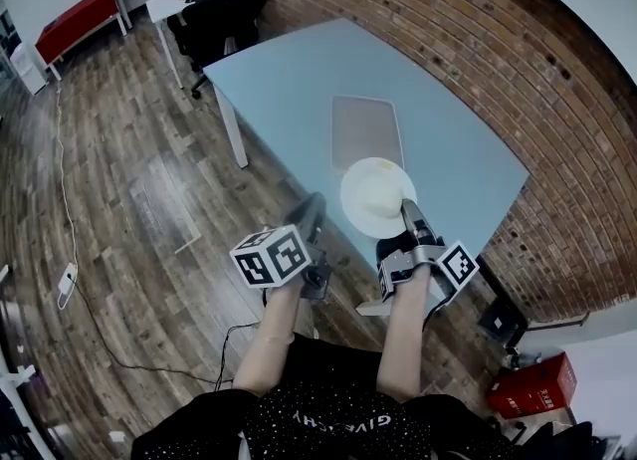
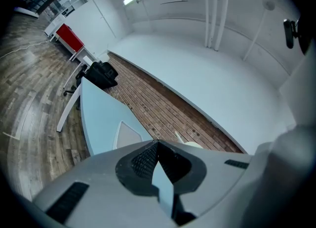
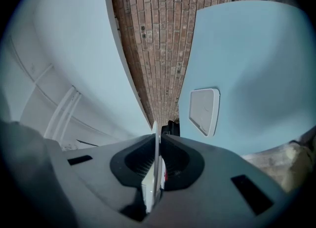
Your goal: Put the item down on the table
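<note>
A white round plate hangs over the near edge of the light blue table. My right gripper is shut on the plate's near rim. In the right gripper view the rim stands edge-on as a thin white line pinched between the jaws. My left gripper hovers just left of the plate, off the table's edge, with its jaws together and nothing in them. The plate's edge peeks over it in the left gripper view.
A grey rectangular mat lies on the table beyond the plate. A brick wall runs along the table's far side. A black office chair stands at the far end, a red box on the floor at right.
</note>
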The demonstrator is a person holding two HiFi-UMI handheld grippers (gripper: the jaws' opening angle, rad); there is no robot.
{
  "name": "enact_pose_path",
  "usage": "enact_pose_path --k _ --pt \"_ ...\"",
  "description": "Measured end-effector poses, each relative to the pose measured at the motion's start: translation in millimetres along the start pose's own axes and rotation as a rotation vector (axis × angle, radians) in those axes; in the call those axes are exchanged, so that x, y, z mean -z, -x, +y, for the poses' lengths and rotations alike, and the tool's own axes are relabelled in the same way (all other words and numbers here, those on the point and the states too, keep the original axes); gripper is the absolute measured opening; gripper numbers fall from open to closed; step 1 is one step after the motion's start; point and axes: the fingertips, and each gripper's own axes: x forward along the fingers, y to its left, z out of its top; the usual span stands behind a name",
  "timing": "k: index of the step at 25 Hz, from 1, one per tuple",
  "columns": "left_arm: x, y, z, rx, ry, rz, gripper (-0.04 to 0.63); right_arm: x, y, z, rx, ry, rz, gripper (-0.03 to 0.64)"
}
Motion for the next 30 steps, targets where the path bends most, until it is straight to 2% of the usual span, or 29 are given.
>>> enact_pose_path --k 4,11,19,30 --pt "-4.4 -18.3 8.9 -0.003 0.015 0.004 0.011 -4.9 -11.3 -14.1 0.034 -0.009 0.0 0.031" --pt "-17.2 -71.9 24.6 0.007 0.021 0.028 0.011 -36.8 -48.6 -26.7 0.041 -0.03 -0.05 0.031" --pt "-42.7 -155.1 50.0 0.02 0.047 0.069 0.011 -76.6 -119.1 -35.6 0.056 -0.048 -0.107 0.031" --pt "-99.8 -285.2 91.7 0.052 0.053 0.14 0.011 -124.0 -233.3 -50.5 0.112 -0.052 -0.193 0.031"
